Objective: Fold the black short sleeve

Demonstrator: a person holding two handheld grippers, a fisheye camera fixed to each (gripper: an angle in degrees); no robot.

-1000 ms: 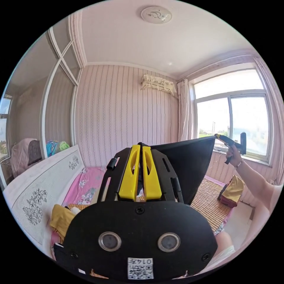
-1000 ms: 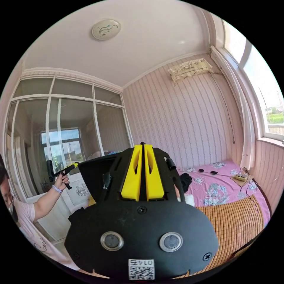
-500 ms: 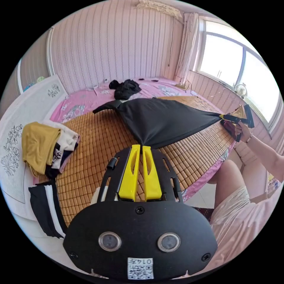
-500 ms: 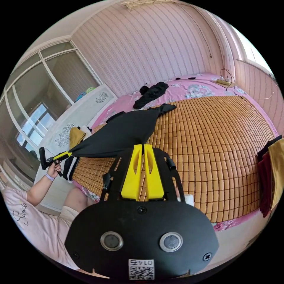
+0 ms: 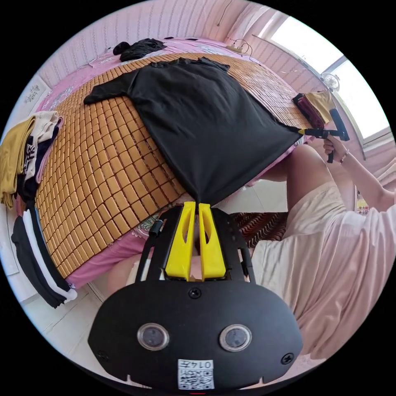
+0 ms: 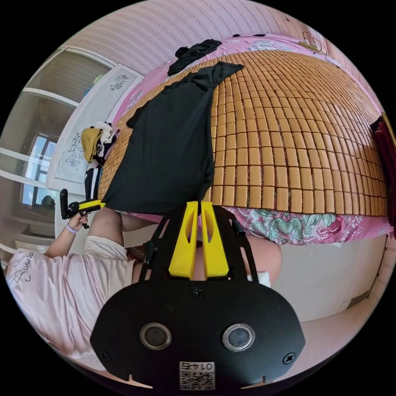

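The black short sleeve shirt lies spread on the bamboo mat, collar at the far end, hem hanging over the bed's near edge. My left gripper is shut on one hem corner. The other hem corner is pinched by my right gripper, held in a hand at the right of the left gripper view. In the right gripper view the shirt runs away from my right gripper, shut on its corner, while my left gripper holds the far corner at the left.
A pile of folded clothes sits at the mat's left edge, with a striped garment hanging down. Dark red and yellow clothes lie at the right edge. A crumpled black garment rests on the pink sheet beyond. The person's legs stand against the bed.
Both grippers have come down and back toward the person with the shirt's hem. The shirt, lifted in the air before, now lies flat on the mat.
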